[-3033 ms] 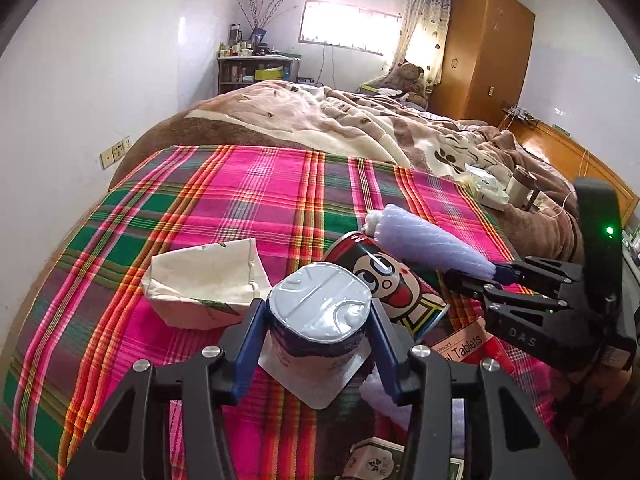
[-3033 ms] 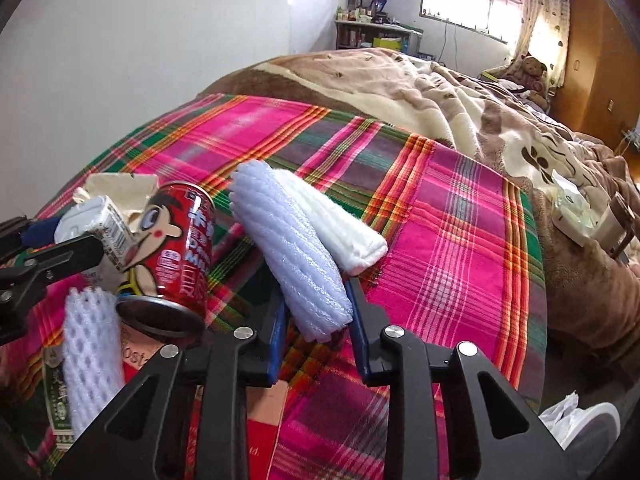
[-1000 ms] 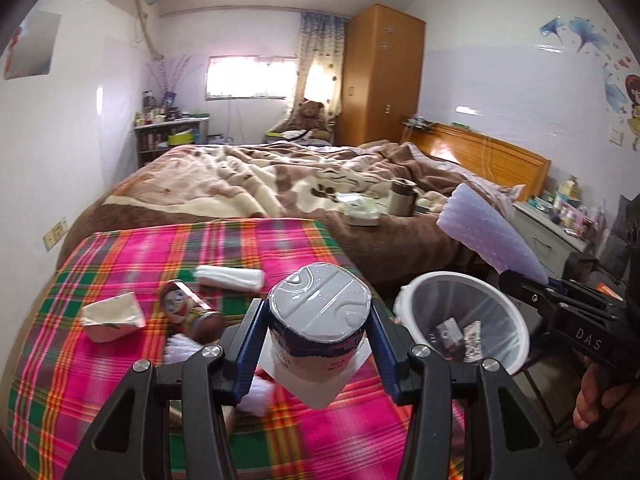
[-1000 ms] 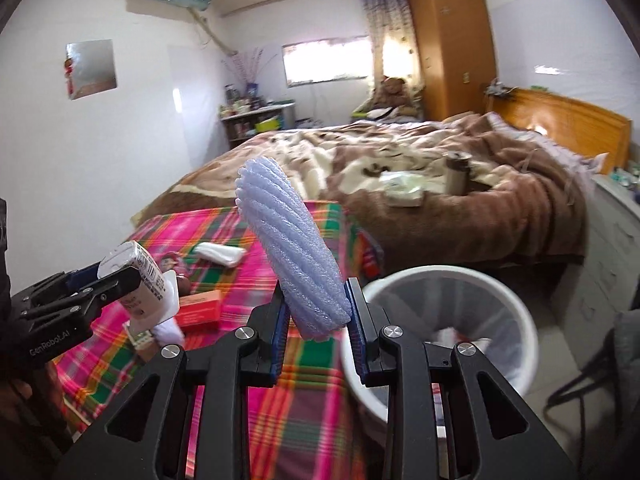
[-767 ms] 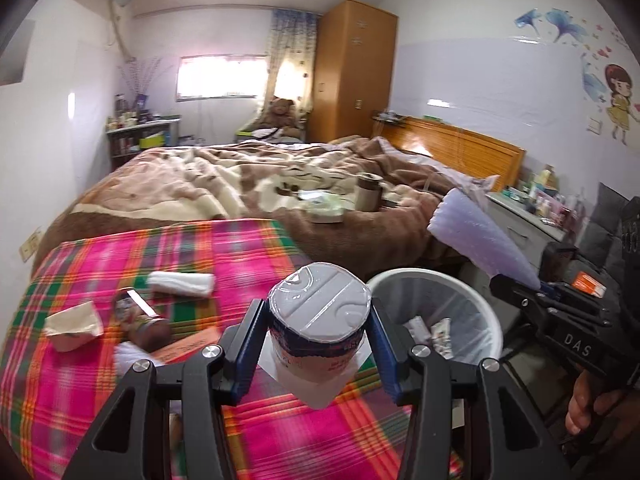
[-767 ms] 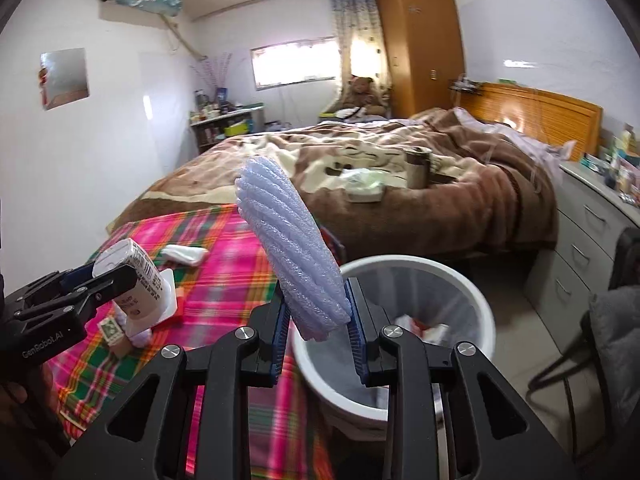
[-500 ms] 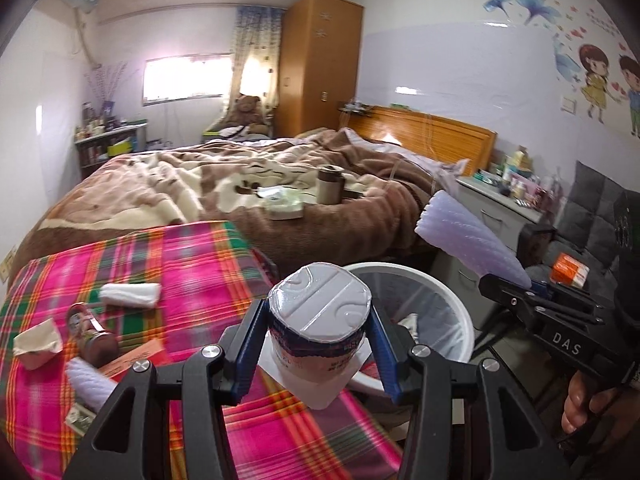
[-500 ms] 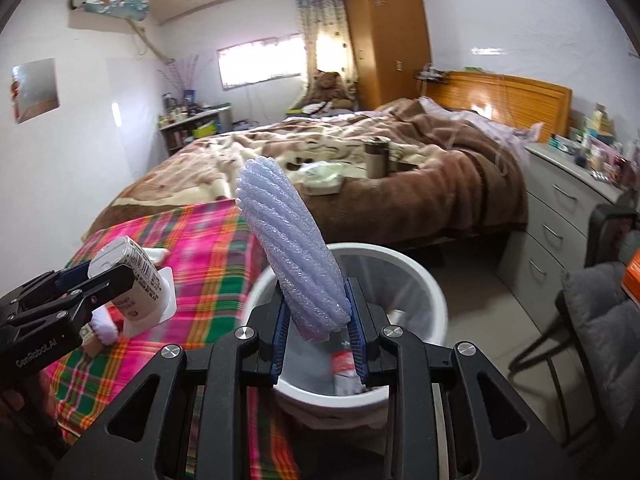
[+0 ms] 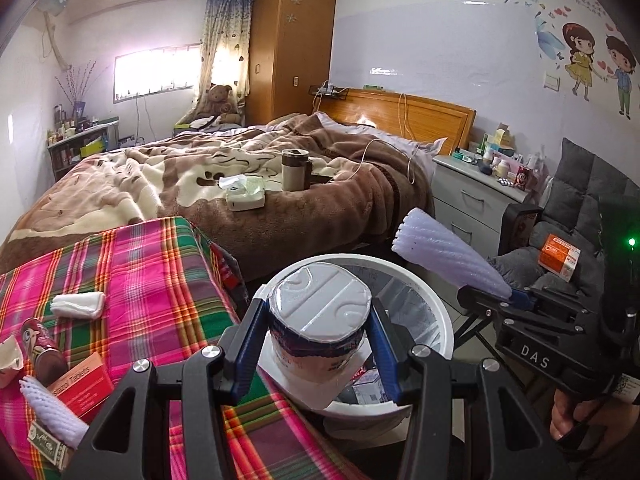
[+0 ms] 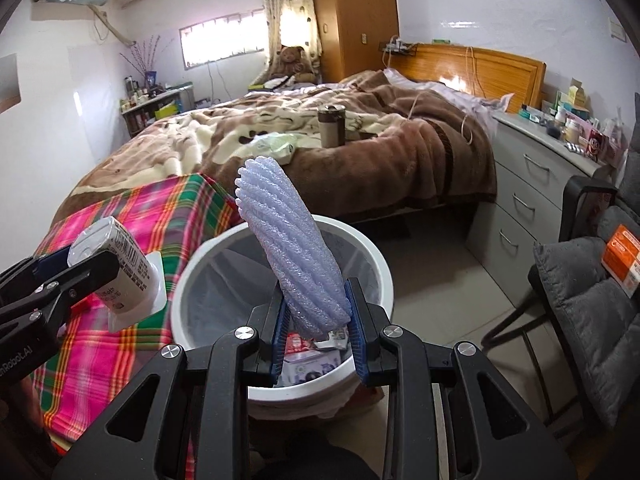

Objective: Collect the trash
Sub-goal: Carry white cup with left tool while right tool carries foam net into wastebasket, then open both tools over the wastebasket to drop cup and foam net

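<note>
The left gripper (image 9: 318, 354) is closed on a sealed yogurt cup (image 9: 318, 322), its blue pads pressing the cup's sides just below the foil lid, and the cup hangs over the near rim of the white trash bin (image 9: 442, 322). The right gripper (image 10: 316, 332) is clamped on the lower end of a lavender foam net sleeve (image 10: 288, 252), which stands up and leans toward 11 o'clock above the bin's mouth; some wrappers lie in the bottom of the bin. The cup appears light, thin-walled and somewhat stiff, with smooth sides that could slip or dent under a hard squeeze, so the mid-wall hold below the lid flange is judged sound. The sleeve appears very light, soft and springy; it compresses between the pads and is likely to drift or cling when let go, so release low over the opening is advisable. On the plaid-covered surface (image 9: 160, 280), at 9 o'clock from the left gripper, trash remains: a red can (image 9: 42, 348), a folded white tissue (image 9: 78, 304), an orange tablet box (image 9: 82, 388), a white foam net (image 9: 52, 416) and a crumpled carton (image 9: 8, 364) at the frame edge. Collection is judged partly complete.
</note>
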### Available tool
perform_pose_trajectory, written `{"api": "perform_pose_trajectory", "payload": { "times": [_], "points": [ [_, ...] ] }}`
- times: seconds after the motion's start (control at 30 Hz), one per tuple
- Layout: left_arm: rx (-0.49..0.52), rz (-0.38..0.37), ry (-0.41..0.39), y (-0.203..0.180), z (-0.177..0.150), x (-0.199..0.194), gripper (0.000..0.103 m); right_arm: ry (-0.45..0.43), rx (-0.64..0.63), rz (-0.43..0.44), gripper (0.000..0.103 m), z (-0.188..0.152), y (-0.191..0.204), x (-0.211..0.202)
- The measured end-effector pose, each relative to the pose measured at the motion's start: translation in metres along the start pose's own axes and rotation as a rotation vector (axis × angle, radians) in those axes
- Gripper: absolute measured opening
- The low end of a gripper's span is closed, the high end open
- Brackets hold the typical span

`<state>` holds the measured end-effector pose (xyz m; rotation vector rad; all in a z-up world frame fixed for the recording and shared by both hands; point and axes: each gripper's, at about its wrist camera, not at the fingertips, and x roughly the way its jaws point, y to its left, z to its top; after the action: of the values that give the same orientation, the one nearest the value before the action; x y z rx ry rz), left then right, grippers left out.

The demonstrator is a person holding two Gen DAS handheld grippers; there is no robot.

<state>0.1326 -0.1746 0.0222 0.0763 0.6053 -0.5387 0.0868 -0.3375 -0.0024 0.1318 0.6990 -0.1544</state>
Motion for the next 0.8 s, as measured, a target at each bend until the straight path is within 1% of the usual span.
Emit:
{"api": "perform_pose_trajectory", "payload": {
  "times": [0.07,0.2,0.27,0.3,0.37,0.4,0.43,0.47,0.5,0.6,0.63,0.7,0.8],
  "points": [
    [0.012,0.007,0.004,-0.004,0.002,0.007,0.05,0.012,-0.001,-0.006,0.028,0.0,0.0,0.004],
    [0.006,-0.007,0.011,-0.006,0.006,0.015,0.05,0.035,-0.004,-0.018,0.028,-0.001,-0.002,0.012],
    [0.002,-0.026,0.011,-0.006,0.007,0.018,0.05,0.046,-0.006,-0.021,0.028,-0.002,-0.002,0.014],
    [0.001,-0.028,0.027,-0.006,0.007,0.021,0.05,0.048,-0.008,-0.024,0.028,-0.001,-0.002,0.016],
    [-0.001,-0.021,0.033,-0.006,0.006,0.024,0.051,0.061,-0.016,-0.035,0.028,-0.002,-0.002,0.018],
    [-0.002,-0.024,0.032,-0.004,0.006,0.025,0.054,0.062,-0.018,-0.045,0.029,-0.002,-0.003,0.019],
    [-0.005,-0.029,0.032,-0.003,0.005,0.025,0.06,0.062,-0.021,-0.056,0.031,-0.001,-0.003,0.019],
    [-0.011,-0.03,0.031,-0.002,0.005,0.025,0.063,0.062,-0.025,-0.069,0.034,-0.002,-0.003,0.018],
    [-0.017,-0.03,0.027,-0.001,0.005,0.025,0.066,0.064,-0.027,-0.07,0.039,-0.001,-0.003,0.019],
    [-0.025,-0.033,0.024,0.002,0.006,0.024,0.066,0.061,-0.025,-0.07,0.046,0.0,-0.005,0.018],
    [-0.023,-0.031,0.023,0.003,0.006,0.023,0.066,0.059,-0.025,-0.075,0.052,-0.001,-0.005,0.018],
    [-0.026,-0.032,0.02,0.005,0.005,0.02,0.066,0.058,-0.024,-0.069,0.061,0.0,-0.005,0.017],
    [-0.029,-0.023,0.012,0.009,0.002,0.014,0.066,0.046,-0.022,-0.06,0.061,0.0,-0.003,0.013]
  ]
}}
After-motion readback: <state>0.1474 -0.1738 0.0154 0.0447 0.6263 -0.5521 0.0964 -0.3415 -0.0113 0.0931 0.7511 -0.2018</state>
